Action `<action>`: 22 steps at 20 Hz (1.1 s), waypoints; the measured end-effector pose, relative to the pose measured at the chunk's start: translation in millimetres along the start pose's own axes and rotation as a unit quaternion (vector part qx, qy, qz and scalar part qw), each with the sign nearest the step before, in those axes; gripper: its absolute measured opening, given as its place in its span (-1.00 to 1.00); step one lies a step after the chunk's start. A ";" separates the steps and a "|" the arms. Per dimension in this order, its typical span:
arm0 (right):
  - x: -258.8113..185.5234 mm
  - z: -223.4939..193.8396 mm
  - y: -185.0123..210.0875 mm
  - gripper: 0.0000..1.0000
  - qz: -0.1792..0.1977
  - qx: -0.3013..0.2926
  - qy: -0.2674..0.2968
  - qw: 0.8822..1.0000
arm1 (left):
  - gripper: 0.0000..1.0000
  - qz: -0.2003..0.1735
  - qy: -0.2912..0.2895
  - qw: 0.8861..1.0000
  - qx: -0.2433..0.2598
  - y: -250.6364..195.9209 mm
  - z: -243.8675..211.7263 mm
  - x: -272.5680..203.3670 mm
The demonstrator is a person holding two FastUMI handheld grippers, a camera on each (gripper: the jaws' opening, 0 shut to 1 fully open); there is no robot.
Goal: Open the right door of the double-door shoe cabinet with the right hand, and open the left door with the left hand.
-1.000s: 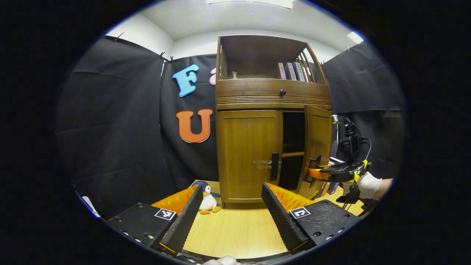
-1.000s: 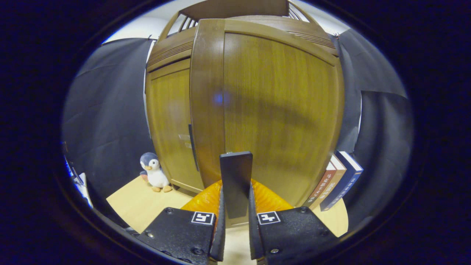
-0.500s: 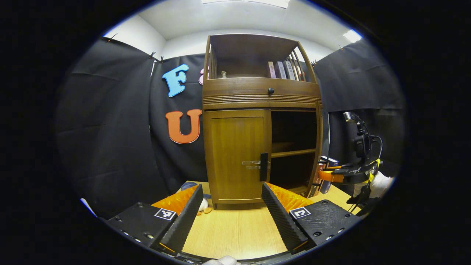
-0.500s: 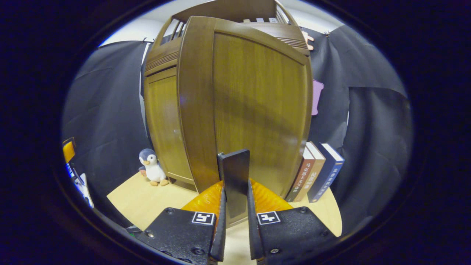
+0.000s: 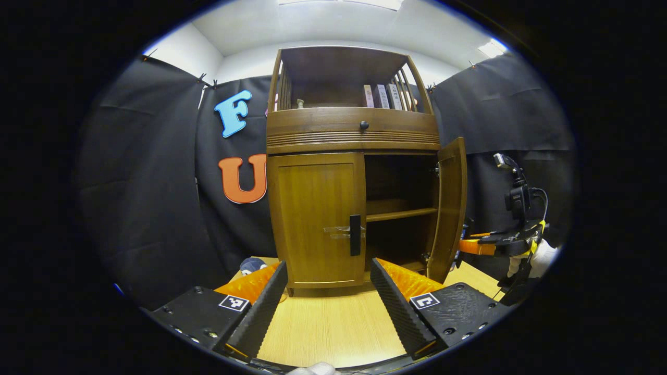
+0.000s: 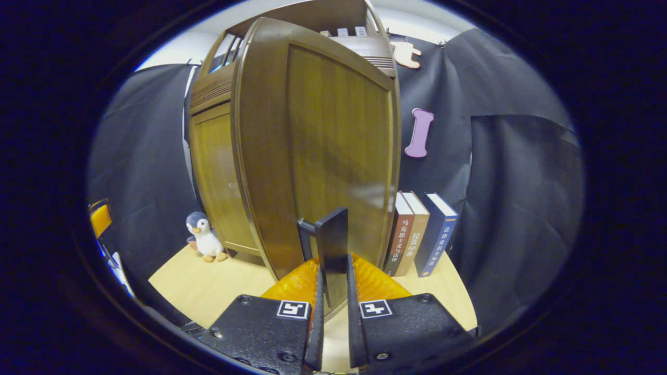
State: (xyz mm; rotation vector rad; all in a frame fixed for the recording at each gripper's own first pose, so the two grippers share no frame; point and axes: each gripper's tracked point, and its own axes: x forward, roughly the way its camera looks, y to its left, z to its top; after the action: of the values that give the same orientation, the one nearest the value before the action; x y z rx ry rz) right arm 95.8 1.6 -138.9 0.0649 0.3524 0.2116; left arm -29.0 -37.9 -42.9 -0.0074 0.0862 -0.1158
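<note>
The right door (image 5: 448, 208) is swung wide at 3 o'clock, its handle (image 6: 333, 255) clamped by the right gripper (image 6: 332, 312); the left gripper (image 5: 328, 297) is held spread; next, the closed left door (image 5: 318, 219) handle (image 5: 355, 235) must be grasped.

Left gripper view faces the shoe cabinet (image 5: 353, 156) front from farther back; right gripper view sits close against its right door (image 6: 323, 140), which both views share.
</note>
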 end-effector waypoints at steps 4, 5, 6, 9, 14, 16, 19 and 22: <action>-8.1 -1.9 -20.5 -0.63 -0.018 -0.001 0.000 1.000 | 0.93 -0.004 0.002 1.000 0.003 -8.3 0.2 2.6; -9.2 -2.4 -26.0 -0.65 -0.021 -0.001 -0.001 1.000 | 0.93 -0.006 0.002 1.000 0.003 -10.9 0.6 2.4; -10.9 -2.4 -30.8 -0.68 -0.023 0.000 -0.001 1.000 | 0.93 -0.007 0.002 1.000 0.004 -13.7 1.0 3.5; -14.7 -2.8 -46.2 -0.74 -0.027 0.001 0.000 1.000 | 0.92 -0.011 0.002 1.000 0.006 -23.5 2.5 8.3; -19.0 -3.7 -82.5 -0.86 -0.046 0.006 0.000 0.999 | 0.93 -0.018 0.002 1.000 0.007 -45.9 6.3 17.4; -20.7 -3.2 -98.0 -0.91 -0.048 0.001 0.000 0.999 | 0.92 -0.020 0.003 1.000 0.009 -56.5 5.9 21.2; -22.1 -4.8 -114.8 -0.92 -0.039 0.005 0.007 0.999 | 0.93 -0.020 0.008 1.000 0.010 -73.6 4.3 27.3; -22.3 -3.4 -131.4 -0.92 -0.020 0.011 0.013 1.000 | 0.93 -0.012 0.006 1.000 0.010 -87.8 7.1 32.6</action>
State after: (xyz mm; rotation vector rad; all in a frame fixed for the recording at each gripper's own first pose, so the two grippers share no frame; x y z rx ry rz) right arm 99.7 -131.3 -147.7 0.0777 0.3807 0.1696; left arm -6.2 -128.9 -37.5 0.0125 0.0963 -0.1400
